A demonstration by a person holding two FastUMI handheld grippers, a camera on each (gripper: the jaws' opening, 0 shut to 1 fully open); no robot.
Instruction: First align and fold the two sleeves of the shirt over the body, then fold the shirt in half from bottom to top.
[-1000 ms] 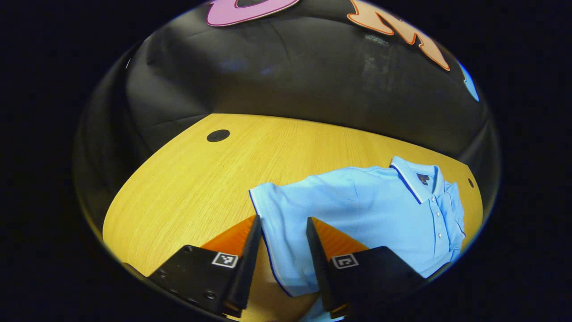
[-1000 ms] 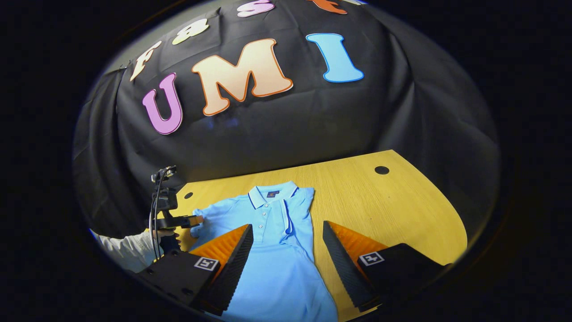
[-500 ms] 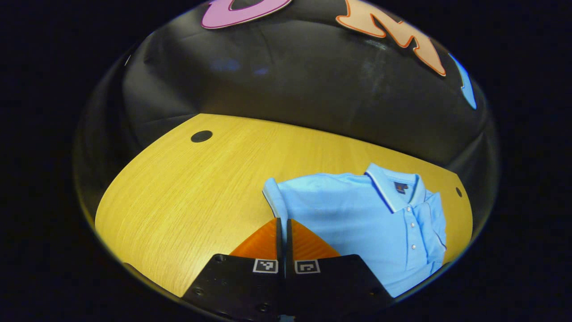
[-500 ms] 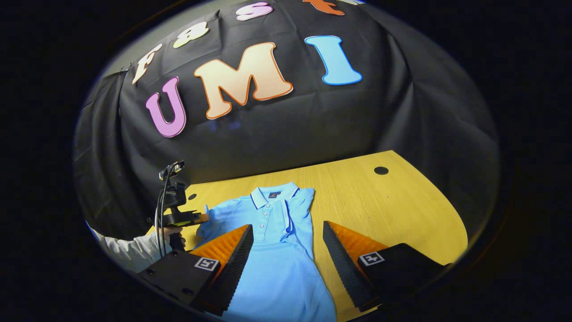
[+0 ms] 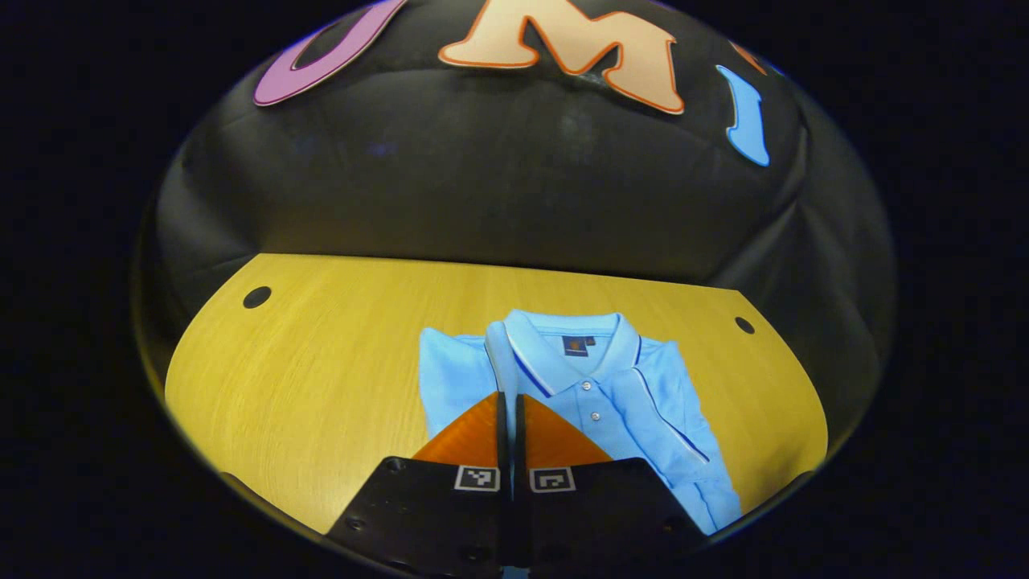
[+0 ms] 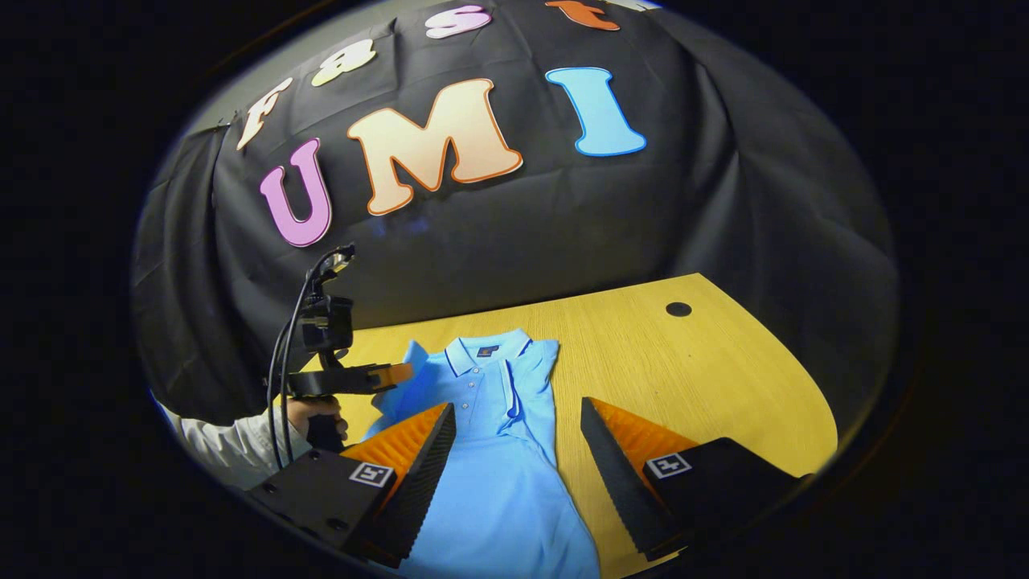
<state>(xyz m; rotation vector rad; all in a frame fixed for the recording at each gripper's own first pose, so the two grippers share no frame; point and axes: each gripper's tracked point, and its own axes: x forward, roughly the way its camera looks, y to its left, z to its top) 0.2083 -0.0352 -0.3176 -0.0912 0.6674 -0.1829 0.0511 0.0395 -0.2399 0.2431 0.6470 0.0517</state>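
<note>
The left gripper, clenched on the sleeve, is now carrying it inward over the shirt on the table, beginning the second sleeve fold. The right gripper is hovering released above the body.

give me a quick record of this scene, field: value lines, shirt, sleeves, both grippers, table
shirt: light blue polo, flat on the table, collar toward the booth wall
right sleeve: already folded over the body
left sleeve: pinched and lifted toward the collar
left gripper: shut on the left sleeve, held by a hand
right gripper: open, over the shirt's lower part, not gripping
table: yellow wood, round dark hole near the far corner
bottom-to-top fold: not yet done
</note>
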